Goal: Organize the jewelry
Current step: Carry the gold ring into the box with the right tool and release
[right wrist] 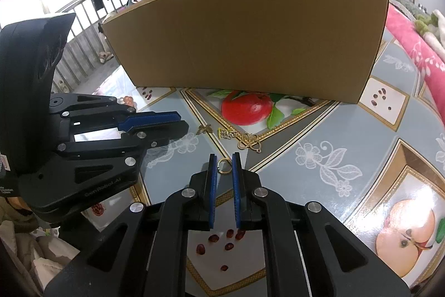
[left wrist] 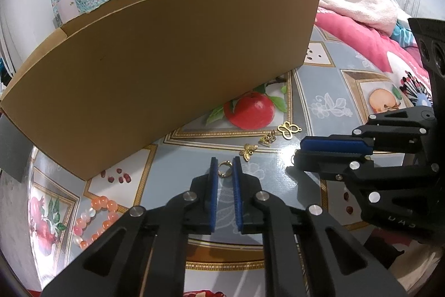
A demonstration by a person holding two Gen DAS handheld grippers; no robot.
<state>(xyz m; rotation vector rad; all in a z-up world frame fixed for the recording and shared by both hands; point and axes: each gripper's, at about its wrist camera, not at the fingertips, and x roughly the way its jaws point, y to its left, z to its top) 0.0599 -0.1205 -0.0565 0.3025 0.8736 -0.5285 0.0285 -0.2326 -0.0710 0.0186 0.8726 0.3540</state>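
Resting low over the desk (left wrist: pixel 328 91), the left hand-held gripper (left wrist: pixel 225 167) has a small gold ring (left wrist: pixel 224 169) between its blue pads (left wrist: pixel 213 171). The jaws stand a little apart, and whether they pinch the ring or only frame it cannot be told from the left wrist view. The right hand-held gripper (right wrist: pixel 224 164) shows the same picture in its own view: a gold ring (right wrist: pixel 224 166) sits between its fingertips with narrow gaps on both sides, so a firm grip cannot be confirmed there either.

Just beyond the left gripper's tips lie three gold charms on the patterned cloth: a small bee-shaped charm (left wrist: pixel 248 151), a chunky openwork charm (left wrist: pixel 267 139) and an open butterfly outline (left wrist: pixel 287 129). They lie near one another in a loose diagonal row, close to the printed red apple (left wrist: pixel 251 112). In the right wrist view the same pieces appear as a row running from the small winged charm (right wrist: pixel 203 129) to the butterfly outline (right wrist: pixel 250 144).

A bracelet of orange and white beads (left wrist: pixel 94 221) lies at the lower left of the left view, well apart from the charms. A large cardboard box (left wrist: pixel 167 60) stands behind everything on the desk. A pink blanket (left wrist: pixel 370 43) lies to the right.
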